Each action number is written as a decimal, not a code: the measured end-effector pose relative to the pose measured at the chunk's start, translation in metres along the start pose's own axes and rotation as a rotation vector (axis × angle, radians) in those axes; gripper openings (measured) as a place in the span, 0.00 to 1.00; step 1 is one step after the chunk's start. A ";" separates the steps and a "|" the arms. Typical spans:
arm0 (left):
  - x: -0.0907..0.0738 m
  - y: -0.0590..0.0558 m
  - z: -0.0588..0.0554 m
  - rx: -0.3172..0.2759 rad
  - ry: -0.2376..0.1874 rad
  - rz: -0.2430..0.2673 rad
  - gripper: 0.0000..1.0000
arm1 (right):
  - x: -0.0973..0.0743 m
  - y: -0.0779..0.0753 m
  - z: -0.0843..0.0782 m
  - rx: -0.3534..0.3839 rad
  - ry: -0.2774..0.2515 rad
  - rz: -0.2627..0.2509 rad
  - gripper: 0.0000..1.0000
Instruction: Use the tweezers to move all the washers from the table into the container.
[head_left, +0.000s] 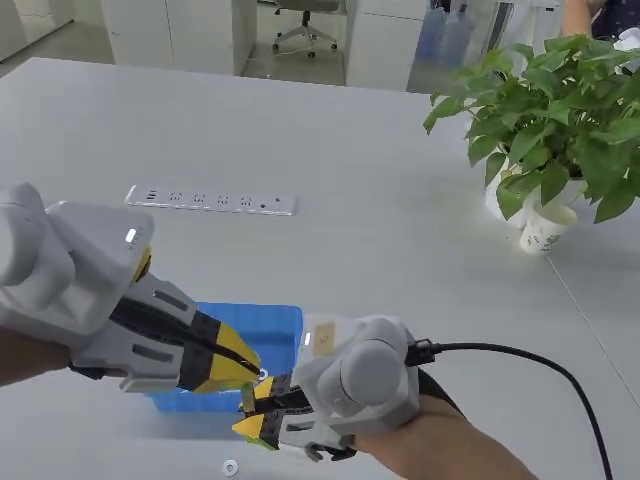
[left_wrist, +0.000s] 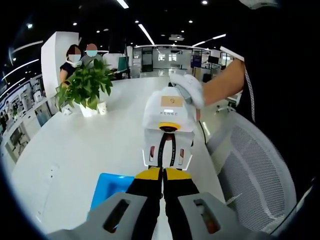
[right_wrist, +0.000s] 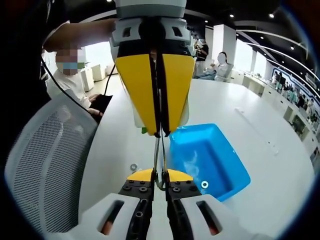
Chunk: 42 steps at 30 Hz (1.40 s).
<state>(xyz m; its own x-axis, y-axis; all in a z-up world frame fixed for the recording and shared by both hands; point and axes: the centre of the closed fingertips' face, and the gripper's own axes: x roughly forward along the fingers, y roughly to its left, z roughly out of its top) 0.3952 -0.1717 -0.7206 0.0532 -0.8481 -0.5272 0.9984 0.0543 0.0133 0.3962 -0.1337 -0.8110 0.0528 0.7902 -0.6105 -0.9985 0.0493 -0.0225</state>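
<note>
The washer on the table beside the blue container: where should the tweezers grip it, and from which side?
The washer lies flat on the table, so come from above with the tweezers: one tip through the hole, one outside, pinching the ring.

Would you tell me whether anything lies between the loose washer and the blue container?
Nothing visible: bare table separates the washer from the container, with the tweezers held in the air over that gap.

Metal tweezers (right_wrist: 156, 155) & glossy plastic container (right_wrist: 200, 155)
</note>
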 end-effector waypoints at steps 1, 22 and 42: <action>-0.001 0.001 0.000 0.001 0.000 0.001 0.03 | 0.000 -0.001 0.001 -0.001 0.000 -0.001 0.09; -0.010 0.034 0.003 0.033 0.026 0.017 0.03 | 0.003 -0.037 0.014 -0.016 -0.018 -0.021 0.09; -0.002 0.062 -0.017 0.038 0.056 0.028 0.03 | 0.023 -0.065 0.002 0.015 -0.015 -0.040 0.09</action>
<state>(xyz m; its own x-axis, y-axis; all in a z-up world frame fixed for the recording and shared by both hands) 0.4569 -0.1577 -0.7334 0.0808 -0.8157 -0.5728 0.9966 0.0567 0.0599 0.4620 -0.1171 -0.8220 0.0929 0.7964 -0.5976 -0.9953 0.0900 -0.0347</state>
